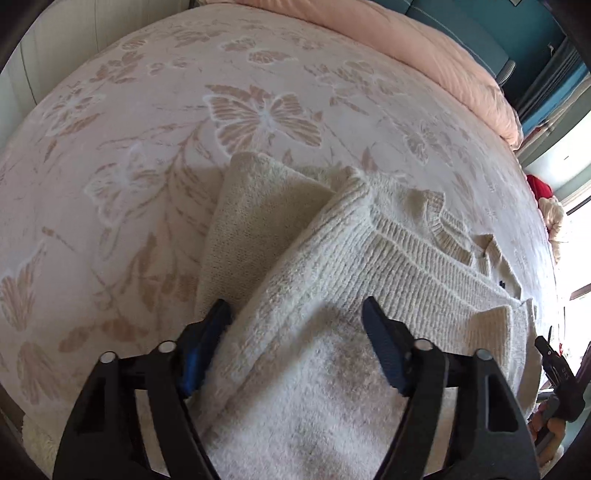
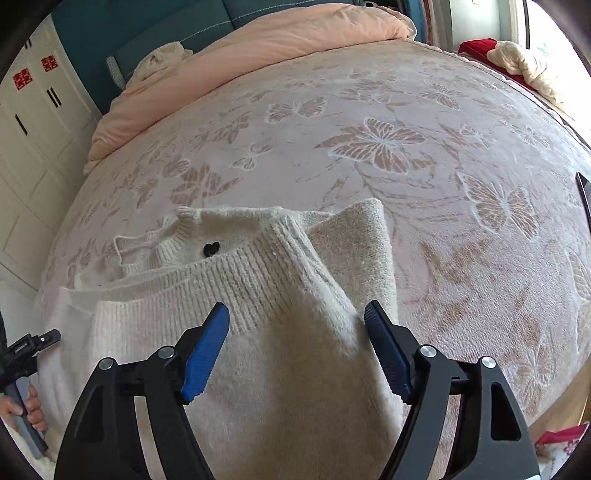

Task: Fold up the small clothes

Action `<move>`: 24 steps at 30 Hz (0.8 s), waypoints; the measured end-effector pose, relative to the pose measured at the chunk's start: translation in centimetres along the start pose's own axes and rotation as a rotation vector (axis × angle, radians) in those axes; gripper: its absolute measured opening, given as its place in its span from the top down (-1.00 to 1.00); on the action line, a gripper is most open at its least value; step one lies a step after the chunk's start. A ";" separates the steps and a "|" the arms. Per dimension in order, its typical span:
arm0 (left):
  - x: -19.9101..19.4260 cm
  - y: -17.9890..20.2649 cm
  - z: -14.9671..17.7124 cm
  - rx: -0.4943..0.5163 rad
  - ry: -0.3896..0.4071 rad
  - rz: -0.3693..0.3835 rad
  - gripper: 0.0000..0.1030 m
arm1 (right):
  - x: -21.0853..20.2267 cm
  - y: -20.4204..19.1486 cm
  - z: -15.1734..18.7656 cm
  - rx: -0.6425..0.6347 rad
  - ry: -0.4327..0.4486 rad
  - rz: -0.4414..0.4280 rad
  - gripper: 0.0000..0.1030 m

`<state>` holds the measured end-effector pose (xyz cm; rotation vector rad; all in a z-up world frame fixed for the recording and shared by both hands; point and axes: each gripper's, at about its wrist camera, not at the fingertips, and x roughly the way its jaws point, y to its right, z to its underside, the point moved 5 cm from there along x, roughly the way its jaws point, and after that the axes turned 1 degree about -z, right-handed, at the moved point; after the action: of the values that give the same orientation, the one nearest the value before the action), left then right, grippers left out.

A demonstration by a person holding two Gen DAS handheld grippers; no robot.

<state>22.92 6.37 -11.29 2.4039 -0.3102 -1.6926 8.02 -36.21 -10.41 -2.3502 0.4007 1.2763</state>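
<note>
A cream knit sweater (image 1: 332, 280) (image 2: 258, 332) lies partly folded on a bed near its front edge, spread over a pink bedspread (image 1: 155, 155) (image 2: 424, 192) patterned with butterflies and leaves. One ribbed-cuffed sleeve is drawn across the sweater's body, and a small black heart (image 2: 211, 249) marks the knit just below the collar. A smoother flap of the same garment pokes out beyond the sleeve, on the side away from the collar.

The left gripper (image 1: 295, 325) hovers over the sweater's near portion, its blue-padded jaws spread wide with only knit fabric showing between them; the pad farther from the collar touches or overlaps the edge of the fold, though whether it presses the cloth cannot be told. The right gripper (image 2: 297, 325) hangs above the sweater's crossed sleeve, its jaws likewise spread apart and pinching nothing.

Beyond the sweater, at the far end of the bed, a peach duvet (image 1: 436, 48) (image 2: 258, 48) is bunched up against a teal headboard (image 2: 155, 22). Past the bedspread's edge on the collar side of the sweater in the left view, a heap of red and cream cloth (image 1: 546, 203) (image 2: 517, 62) sits by a bright window. In the right view, white cabinet doors (image 2: 33, 140) bearing red paper cutouts stand beyond the sweater's collar side, and a hand (image 2: 26, 410) grips a gripper handle at the frame's edge.
</note>
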 end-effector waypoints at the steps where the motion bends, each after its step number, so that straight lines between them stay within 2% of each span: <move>1: 0.2 0.0 0.0 0.010 -0.013 -0.011 -0.01 | 0.7 0.0 0.1 -0.003 -0.017 0.016 -0.40; 2: 0.1 0.0 0.0 0.022 -0.014 -0.011 0.34 | 1.0 -0.1 0.3 -0.009 -0.028 0.022 -0.08; 3: -0.2 0.0 0.0 0.032 -0.014 0.005 0.78 | 0.9 -0.4 0.7 -0.022 -0.033 0.007 0.61; 4: -1.0 -0.1 0.0 0.026 -0.010 0.023 0.83 | 0.8 -0.6 1.0 -0.042 -0.048 0.002 0.87; 5: -2.1 -0.2 -0.2 0.011 0.009 0.042 0.89 | 0.2 -0.8 1.2 -0.056 -0.046 0.001 0.85; 6: -3.6 -0.3 -0.5 0.000 0.039 0.069 0.89 | -1.2 -1.1 1.0 -0.064 -0.001 -0.022 0.86; 11: -15.1 0.2 -2.8 -0.080 0.248 0.212 0.90 | -13.6 -2.0 -3.2 -0.027 0.310 -0.221 0.88; 13: -18.7 0.7 -4.0 -0.079 0.332 0.222 0.90 | -18.1 -1.3 -5.4 0.014 0.437 -0.257 0.88; 15: -19.6 1.1 -5.6 -0.069 0.369 0.205 0.89 | -19.6 0.1 -7.2 0.051 0.504 -0.255 0.89; 17: -17.4 1.1 -7.2 -0.068 0.353 0.158 0.89 | -16.4 1.4 -8.5 0.059 0.459 -0.203 0.89; 20: -8.9 0.7 -8.3 -0.047 0.219 0.030 0.89 | -4.3 4.5 -7.4 0.152 0.164 -0.121 0.89; 22: -2.6 -0.5 -7.5 -0.068 0.113 -0.054 0.89 | 1.5 5.8 -5.5 0.218 0.019 -0.089 0.89; 24: 1.2 -1.3 -6.4 -0.057 0.063 -0.124 0.89 | 3.4 6.0 -4.4 0.241 -0.008 -0.070 0.89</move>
<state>29.40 7.52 -10.61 2.4749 -0.1037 -1.6466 10.32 -43.80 -12.57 -2.1376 0.4396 1.1365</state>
